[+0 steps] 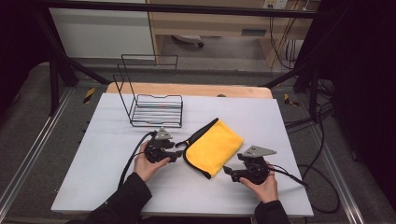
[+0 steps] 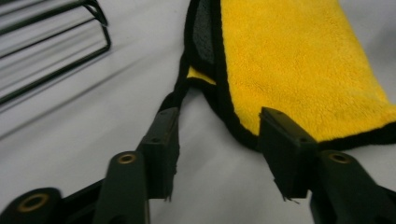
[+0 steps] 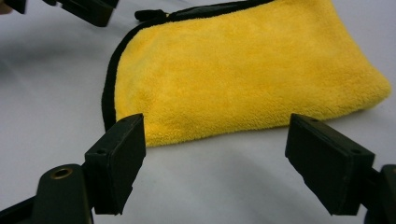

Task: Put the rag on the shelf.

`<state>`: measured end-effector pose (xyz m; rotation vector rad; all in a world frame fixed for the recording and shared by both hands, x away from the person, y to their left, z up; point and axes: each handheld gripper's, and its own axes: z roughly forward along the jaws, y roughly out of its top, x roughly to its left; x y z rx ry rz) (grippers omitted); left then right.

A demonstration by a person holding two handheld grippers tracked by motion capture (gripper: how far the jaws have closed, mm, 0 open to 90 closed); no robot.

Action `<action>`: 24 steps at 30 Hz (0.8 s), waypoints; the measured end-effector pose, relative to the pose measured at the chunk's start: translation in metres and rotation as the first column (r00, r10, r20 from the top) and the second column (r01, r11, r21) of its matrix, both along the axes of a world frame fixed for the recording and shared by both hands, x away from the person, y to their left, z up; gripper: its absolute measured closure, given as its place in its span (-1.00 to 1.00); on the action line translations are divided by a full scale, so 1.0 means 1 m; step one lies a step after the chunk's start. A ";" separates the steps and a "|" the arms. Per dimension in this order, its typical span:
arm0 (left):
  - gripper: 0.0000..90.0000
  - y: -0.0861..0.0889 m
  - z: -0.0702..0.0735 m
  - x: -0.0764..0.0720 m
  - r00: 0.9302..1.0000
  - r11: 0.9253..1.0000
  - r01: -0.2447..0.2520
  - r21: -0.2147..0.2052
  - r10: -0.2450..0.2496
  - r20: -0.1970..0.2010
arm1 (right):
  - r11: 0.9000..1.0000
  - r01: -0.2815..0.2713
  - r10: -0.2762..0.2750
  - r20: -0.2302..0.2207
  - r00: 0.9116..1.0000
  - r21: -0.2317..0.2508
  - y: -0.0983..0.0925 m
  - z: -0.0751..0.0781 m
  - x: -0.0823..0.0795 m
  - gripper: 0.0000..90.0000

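Note:
A folded yellow cloth (image 1: 212,147) with black trim lies on the white table (image 1: 93,163), slightly right of centre. My left gripper (image 1: 179,154) sits at the cloth's left corner, held by a hand in a dark sleeve. In the left gripper view its jaws (image 2: 217,126) stand apart, with the black-trimmed corner of the cloth (image 2: 299,65) just ahead of and between the tips, not pressed. My right gripper (image 1: 229,172) lies off the cloth's near right end. In the right gripper view its jaws (image 3: 215,126) stand wide, with the cloth's edge (image 3: 243,70) just beyond them.
A black wire rack (image 1: 156,109) stands on the table behind the left gripper, and its bars show at the upper left of the left gripper view (image 2: 51,51). Cables trail from both grippers. Bare white table surrounds the cloth. The left gripper's jaws (image 3: 88,9) show in the right gripper view.

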<state>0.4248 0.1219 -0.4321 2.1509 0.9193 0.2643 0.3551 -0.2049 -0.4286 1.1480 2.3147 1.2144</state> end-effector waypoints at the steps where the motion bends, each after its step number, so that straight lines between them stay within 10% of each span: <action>1: 0.24 -0.004 -0.003 0.002 1.000 1.000 0.004 0.007 -0.004 -0.006 | 1.000 0.002 -0.002 -0.001 1.000 0.000 -0.002 0.000 0.000 -0.56; 12: 0.90 -0.020 -0.008 0.009 0.999 0.999 0.041 0.022 -0.041 -0.025 | 1.000 0.000 0.000 -0.002 1.000 -0.005 -0.004 -0.002 0.000 -0.56; 18: 0.94 -0.025 0.022 0.016 0.998 0.999 0.030 0.014 -0.031 0.050 | 1.000 0.002 -0.002 -0.002 1.000 -0.007 -0.003 -0.003 0.000 -0.56; 24: 0.88 -0.033 0.015 0.043 1.000 0.996 -0.022 0.082 0.023 -0.013 | 1.000 0.006 -0.006 -0.004 1.000 -0.010 -0.002 -0.003 0.001 -0.59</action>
